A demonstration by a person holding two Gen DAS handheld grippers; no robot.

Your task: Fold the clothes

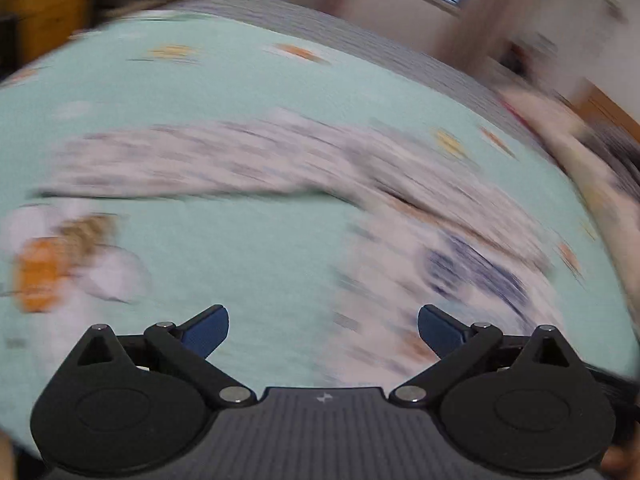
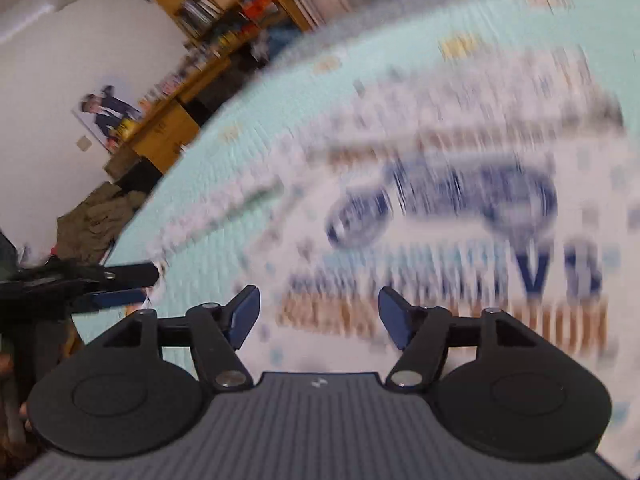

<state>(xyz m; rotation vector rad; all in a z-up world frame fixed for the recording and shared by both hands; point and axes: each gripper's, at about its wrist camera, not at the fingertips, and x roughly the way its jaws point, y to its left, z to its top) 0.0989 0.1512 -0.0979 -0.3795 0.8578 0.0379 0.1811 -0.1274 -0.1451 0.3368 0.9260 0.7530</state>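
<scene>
Nearest in the left wrist view, the left gripper (image 1: pixel 323 330) hangs over the mint-green printed bed sheet (image 1: pixel 256 248) with its 2 blue-padded fingers (image 1: pixel 206 330) spread wide and nothing between them. Under and past its right-hand finger lies the white printed T-shirt (image 1: pixel 420 248) with its dark blue and tan graphic, spread flat on the sheet toward the bed's right edge. One long sleeve or folded part of it stretches across the middle of the bed toward the left edge. Everything here is motion-blurred, so the print cannot be read.

In the right wrist view, the right gripper (image 2: pixel 319 316) stands partly spread – narrower than the left – and holds nothing; the pads hang above the shirt's front, just over its tan lettering. The blue emblem sits beyond that. At the bed's left edge the other gripper's 2 black fingers reach in sideways, close to the tip of the shirt's outstretched part – whether they touch it I cannot tell.

Farther off, past the bed, stand a wooden bookshelf (image 2: pixel 224 20), a white wall (image 2: pixel 80 60) and an olive-green heap of fabric (image 2: pixel 96 220) on the floor.
</scene>
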